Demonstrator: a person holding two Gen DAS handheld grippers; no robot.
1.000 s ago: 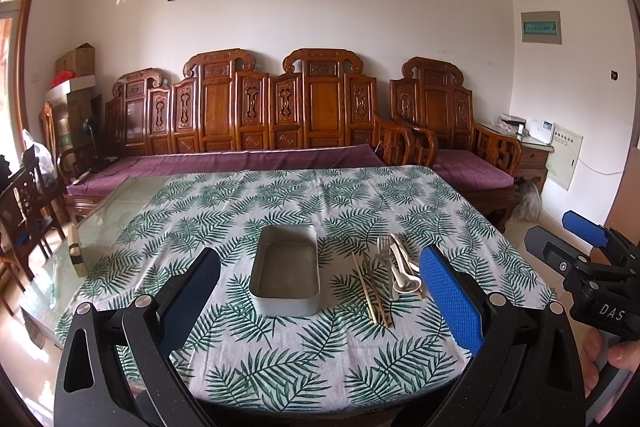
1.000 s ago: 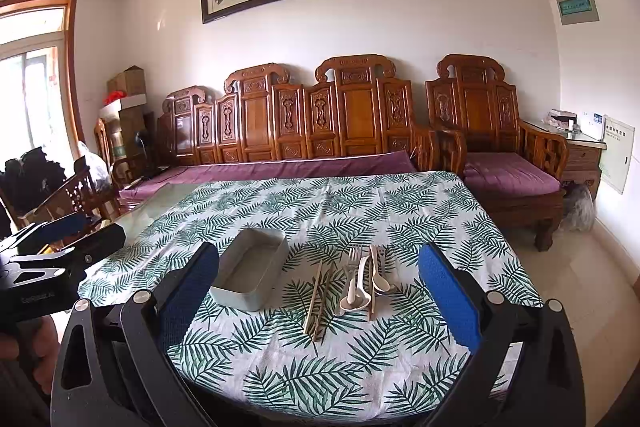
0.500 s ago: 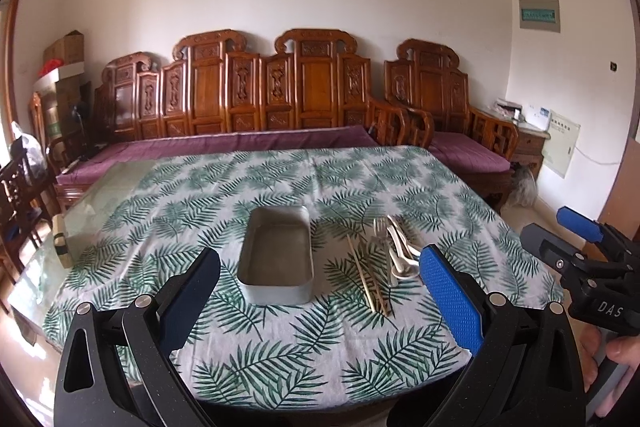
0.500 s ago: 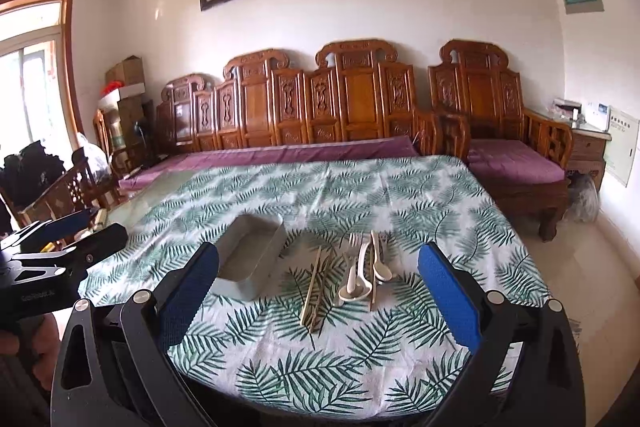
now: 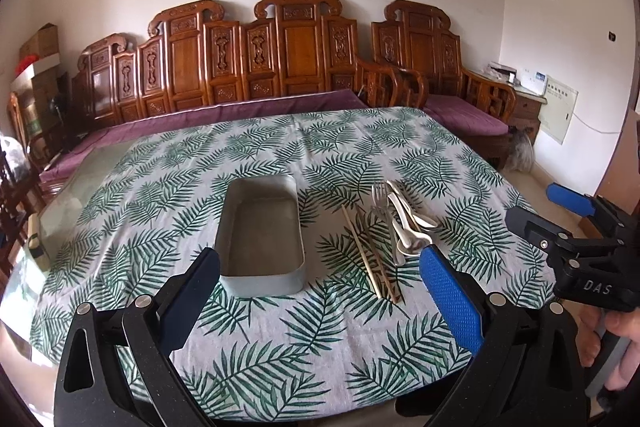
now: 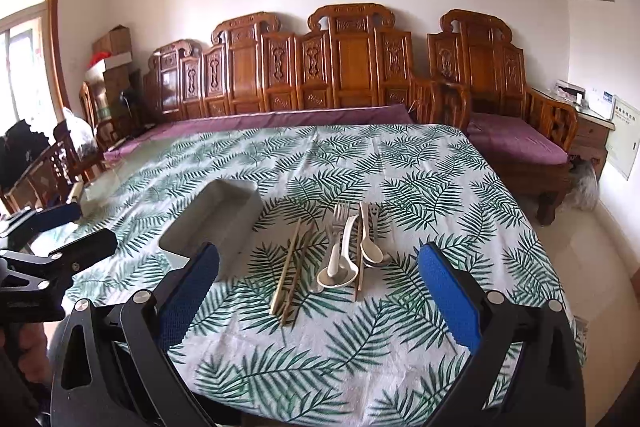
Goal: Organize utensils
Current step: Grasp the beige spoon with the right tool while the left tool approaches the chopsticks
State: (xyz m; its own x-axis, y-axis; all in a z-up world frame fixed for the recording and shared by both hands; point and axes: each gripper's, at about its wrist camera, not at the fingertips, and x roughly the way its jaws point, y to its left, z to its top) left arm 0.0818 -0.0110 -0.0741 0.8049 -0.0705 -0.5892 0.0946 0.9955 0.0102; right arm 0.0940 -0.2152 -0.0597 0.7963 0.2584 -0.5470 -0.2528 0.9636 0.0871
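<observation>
Surface (image 5: 280,339) with leaf-print cloth. Metal tray (image 5: 260,231), empty, lies left of the utensils. Left gripper (image 5: 320,291) and right gripper (image 6: 320,291) hover at the near edge, jaws wide apart, holding nothing. 2 chopsticks (image 6: 290,267), white spoons (image 6: 340,263) and forks (image 6: 340,215) lie bunched just beside the tray.
</observation>
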